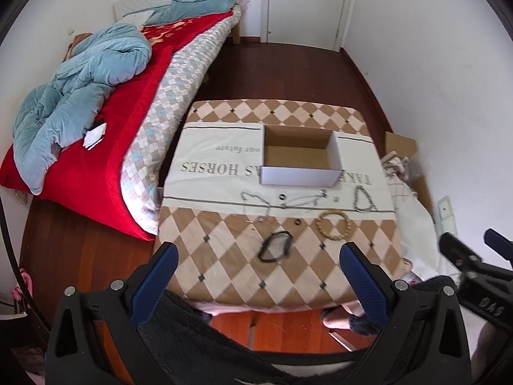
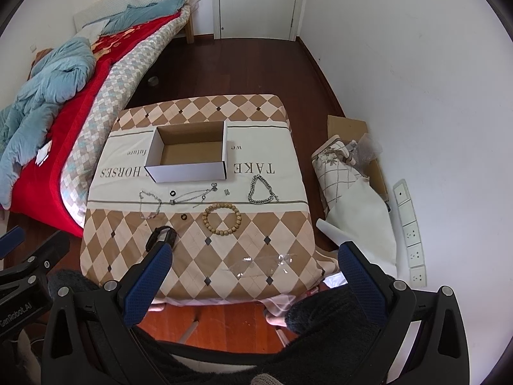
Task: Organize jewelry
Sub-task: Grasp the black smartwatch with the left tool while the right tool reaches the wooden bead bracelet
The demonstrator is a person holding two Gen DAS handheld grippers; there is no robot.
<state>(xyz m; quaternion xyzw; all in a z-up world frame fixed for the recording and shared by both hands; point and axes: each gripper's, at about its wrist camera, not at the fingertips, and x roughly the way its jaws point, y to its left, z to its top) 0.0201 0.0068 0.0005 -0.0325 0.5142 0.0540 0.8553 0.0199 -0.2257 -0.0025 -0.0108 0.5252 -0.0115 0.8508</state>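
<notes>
Both tongs spread wide, nothing between them, hovering off the near edge of the surface (image 2: pixel 205 256): left tongs (image 1: pixel 258 276) toward the near left corner, right tongs (image 2: pixel 255 276) toward the near right.

One box (image 2: pixel 189 152), open top, white outside and brown inside, nothing visible in it. Sits on the white lettered band of the cloth, far half of the surface, slightly left of centre.

All jewelry lies loose on the cloth between the box and the near edge. Count:
- 1 heavy silver chain bracelet (image 2: pixel 261 190), toward the right edge.
- 1 wooden bead bracelet (image 2: pixel 221 219), centre, near side of the chain bracelet.
- 1 thin silver bracelet (image 2: pixel 149 204), toward the left edge.
- 1 thin silver necklace with pendant (image 2: pixel 192 195), just on the near side of the box.
- 1 black band (image 2: pixel 161 236), closest to the near edge, partly behind a finger of the right tongs in the right wrist view.
- 2 small dark rings: ring one (image 2: pixel 173 193) touching or just beside the necklace, ring two (image 2: pixel 184 216) between the thin bracelet and the beads.
- 1 small silver piece (image 2: pixel 227 191) between necklace and chain bracelet; too small to identify.

One crumpled clear plastic wrap (image 2: pixel 263 263) near the near right corner.
</notes>
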